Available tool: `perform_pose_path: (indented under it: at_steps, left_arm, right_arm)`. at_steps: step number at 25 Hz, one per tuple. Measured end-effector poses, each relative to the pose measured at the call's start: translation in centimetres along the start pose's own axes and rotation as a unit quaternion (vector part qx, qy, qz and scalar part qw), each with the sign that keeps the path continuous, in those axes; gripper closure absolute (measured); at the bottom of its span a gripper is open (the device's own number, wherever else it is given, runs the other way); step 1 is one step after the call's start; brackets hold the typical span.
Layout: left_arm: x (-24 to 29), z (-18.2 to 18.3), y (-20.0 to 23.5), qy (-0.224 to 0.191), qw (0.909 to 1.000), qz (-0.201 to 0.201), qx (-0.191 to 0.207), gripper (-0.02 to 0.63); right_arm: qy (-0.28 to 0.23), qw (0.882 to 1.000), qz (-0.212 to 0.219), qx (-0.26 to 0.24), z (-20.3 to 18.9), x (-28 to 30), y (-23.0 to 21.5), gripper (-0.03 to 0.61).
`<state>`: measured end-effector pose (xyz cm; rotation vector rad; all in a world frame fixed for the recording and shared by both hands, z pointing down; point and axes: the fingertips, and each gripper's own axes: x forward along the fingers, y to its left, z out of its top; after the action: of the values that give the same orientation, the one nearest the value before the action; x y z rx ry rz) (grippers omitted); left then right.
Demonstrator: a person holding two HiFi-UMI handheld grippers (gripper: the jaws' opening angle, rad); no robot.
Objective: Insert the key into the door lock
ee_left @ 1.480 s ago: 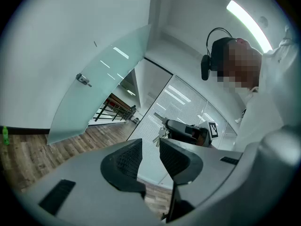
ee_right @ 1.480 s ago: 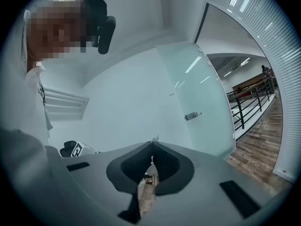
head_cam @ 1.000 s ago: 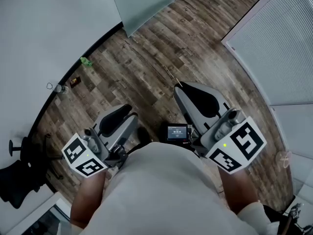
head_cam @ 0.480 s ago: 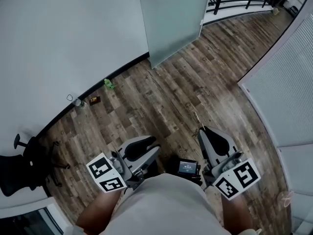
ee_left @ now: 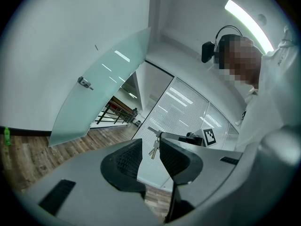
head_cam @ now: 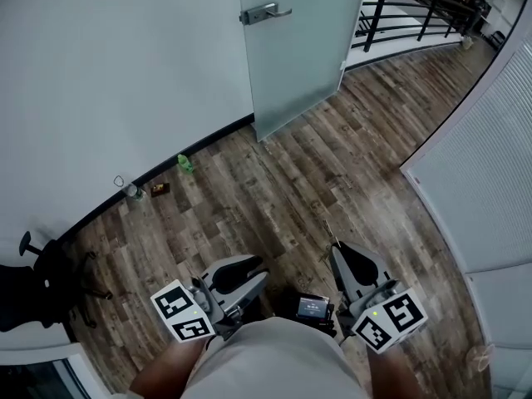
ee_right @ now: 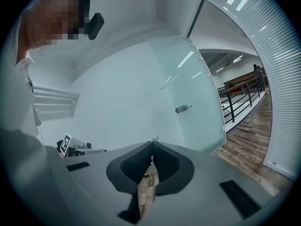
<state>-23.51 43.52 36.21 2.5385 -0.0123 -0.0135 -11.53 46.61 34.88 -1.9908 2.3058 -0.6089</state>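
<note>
A frosted glass door (head_cam: 307, 48) stands ahead at the top of the head view, with a metal lever handle (head_cam: 264, 12); the keyhole is too small to make out. My right gripper (head_cam: 334, 249) is low at the right, shut on a key (ee_right: 154, 139) whose tip pokes out past the jaws. From the left gripper view the right gripper (ee_left: 186, 138) shows with spare keys (ee_left: 154, 149) hanging under its tip. The left gripper (head_cam: 252, 274) is open and holds nothing. Both grippers are far from the door. The door handle (ee_right: 183, 108) also shows in the right gripper view.
A green bottle (head_cam: 184, 164) and small items (head_cam: 133, 191) lie along the white wall's base. A black office chair (head_cam: 33, 281) is at the left. A black railing (head_cam: 399, 15) runs beyond the door. A wall of blinds (head_cam: 490, 140) is at the right. A small screen device (head_cam: 313, 308) hangs at my waist.
The view has risen toward the door: the handle and railing have come into sight, and both grippers now sit lower in the frame. The right gripper still holds the key.
</note>
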Motion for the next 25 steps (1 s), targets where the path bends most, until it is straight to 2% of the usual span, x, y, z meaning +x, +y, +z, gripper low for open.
perform_pose_path:
  at_steps: [13,25]
  left_arm:
    - [2.1,-0.7,-0.2,-0.005,0.9999,0.014,-0.004,0.488]
    - [4.9,-2.4,-1.3,-0.004,0.9995,0.029,-0.010,0.488]
  right_arm:
    - [0.026,1.000,0.004,0.007,-1.1,-0.3,-2.5,0.561]
    - [0.044,0.998,0.035,0.007,-1.7,-0.9,-4.6,0.561]
